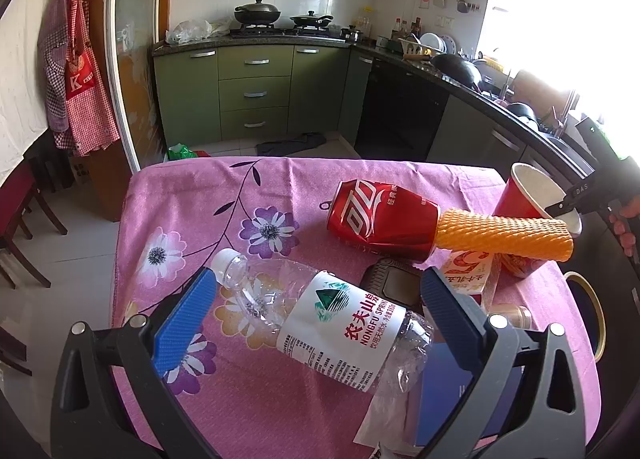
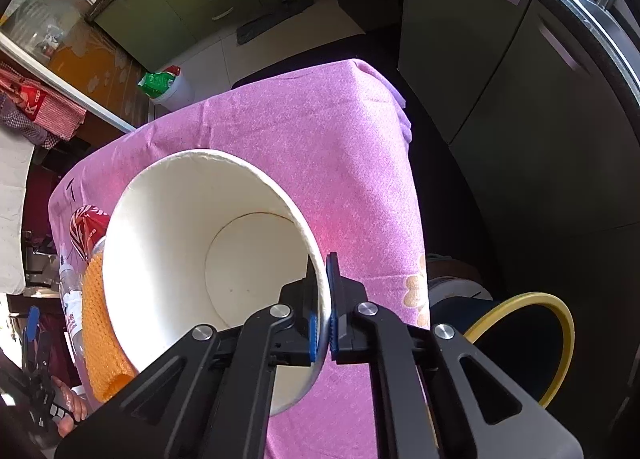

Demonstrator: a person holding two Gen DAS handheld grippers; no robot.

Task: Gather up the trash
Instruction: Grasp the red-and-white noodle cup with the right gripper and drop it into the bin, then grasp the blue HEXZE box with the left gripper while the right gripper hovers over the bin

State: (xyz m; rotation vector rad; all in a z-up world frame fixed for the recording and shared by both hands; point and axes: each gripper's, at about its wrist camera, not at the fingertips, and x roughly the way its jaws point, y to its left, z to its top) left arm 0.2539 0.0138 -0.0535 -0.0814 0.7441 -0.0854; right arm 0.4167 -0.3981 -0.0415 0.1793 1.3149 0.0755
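On the pink flowered tablecloth [image 1: 280, 195], your right gripper [image 2: 323, 299] pinches the rim of the red paper cup [image 2: 192, 259], one pad inside, one outside. Your left gripper [image 1: 316, 315] stands wide apart around the crushed water bottle [image 1: 320, 319], not pressing it.

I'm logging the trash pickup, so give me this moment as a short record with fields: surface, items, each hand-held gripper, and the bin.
surface: table under a pink floral cloth
items: clear plastic bottle lying flat, crushed red can, orange foam sleeve, red paper cup
left hand-held gripper: open, straddling the bottle
right hand-held gripper: shut on the paper cup's rim, one finger inside, one outside
bin: yellow-rimmed bin beside the table
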